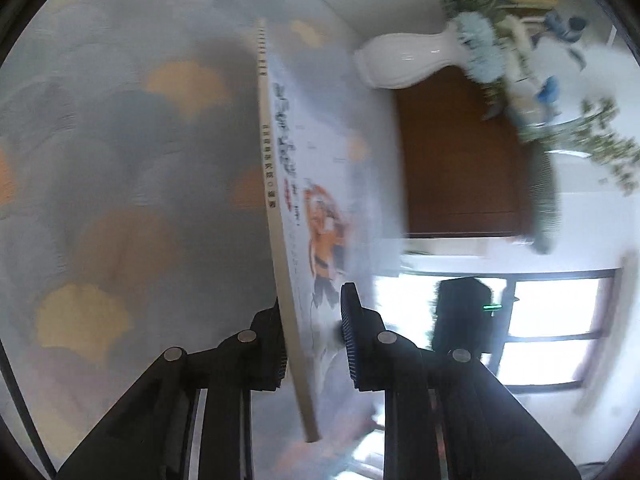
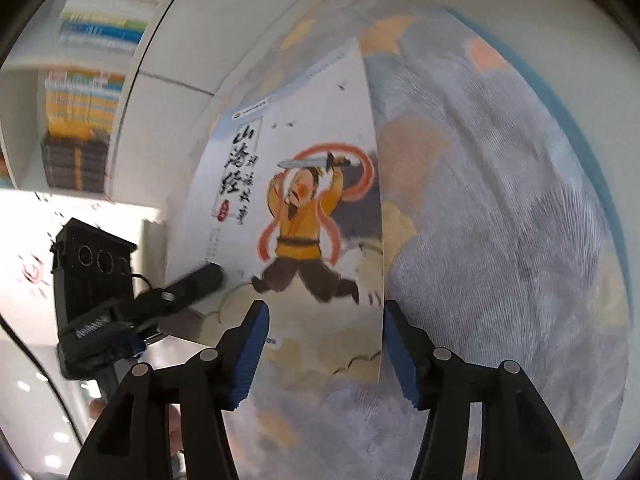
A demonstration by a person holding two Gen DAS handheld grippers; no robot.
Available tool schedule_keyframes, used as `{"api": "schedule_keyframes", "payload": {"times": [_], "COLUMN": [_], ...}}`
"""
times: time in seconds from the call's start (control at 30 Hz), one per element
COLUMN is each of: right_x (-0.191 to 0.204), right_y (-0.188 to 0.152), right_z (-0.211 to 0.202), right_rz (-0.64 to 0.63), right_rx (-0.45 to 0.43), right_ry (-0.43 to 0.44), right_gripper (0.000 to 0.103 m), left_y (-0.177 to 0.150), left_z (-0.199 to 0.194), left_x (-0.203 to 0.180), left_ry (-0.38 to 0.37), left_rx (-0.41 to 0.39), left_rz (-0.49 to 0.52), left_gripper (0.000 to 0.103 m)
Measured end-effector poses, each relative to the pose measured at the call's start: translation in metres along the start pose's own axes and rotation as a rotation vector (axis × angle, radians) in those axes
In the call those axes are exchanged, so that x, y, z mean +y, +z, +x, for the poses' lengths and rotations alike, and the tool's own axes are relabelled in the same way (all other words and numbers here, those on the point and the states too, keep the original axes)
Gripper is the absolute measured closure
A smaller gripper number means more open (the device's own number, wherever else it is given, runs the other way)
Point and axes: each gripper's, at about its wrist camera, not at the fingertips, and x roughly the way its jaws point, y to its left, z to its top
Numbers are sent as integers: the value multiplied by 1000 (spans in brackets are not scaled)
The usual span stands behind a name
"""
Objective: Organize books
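Observation:
A thin picture book (image 1: 320, 184) with a white cover and a figure in a yellow robe runs edge-on between the fingers of my left gripper (image 1: 312, 312), which is shut on its lower part. In the right wrist view the book (image 2: 304, 200) shows its full cover above the patterned rug. There the left gripper (image 2: 200, 280) clamps the cover's left edge. My right gripper (image 2: 324, 312) stands open just below the book, blue pads apart, with nothing pressed between them. Its right finger sits close to the book's right edge.
A grey rug (image 1: 120, 160) with orange and yellow patches fills the floor. A white vase (image 1: 400, 64) with blue flowers lies by a brown cabinet (image 1: 460, 160). White shelves (image 2: 24, 128) filled with several books (image 2: 88, 80) stand at the left. A bright window (image 1: 540, 320) is beyond.

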Motion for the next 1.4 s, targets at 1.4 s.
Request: {"api": "schedule_keyframes", "payload": {"times": [1.4], "right_x": [178], "right_y": [-155], "right_z": [-15], "right_rz": [-590], "right_rx": [-158], "right_ry": [-99], "right_gripper": [82], "left_y": [-153], "left_z": [-137], "left_x": [-81], "left_ry": [485], "left_rx": [-240], "left_rz": [372], "left_gripper": [80]}}
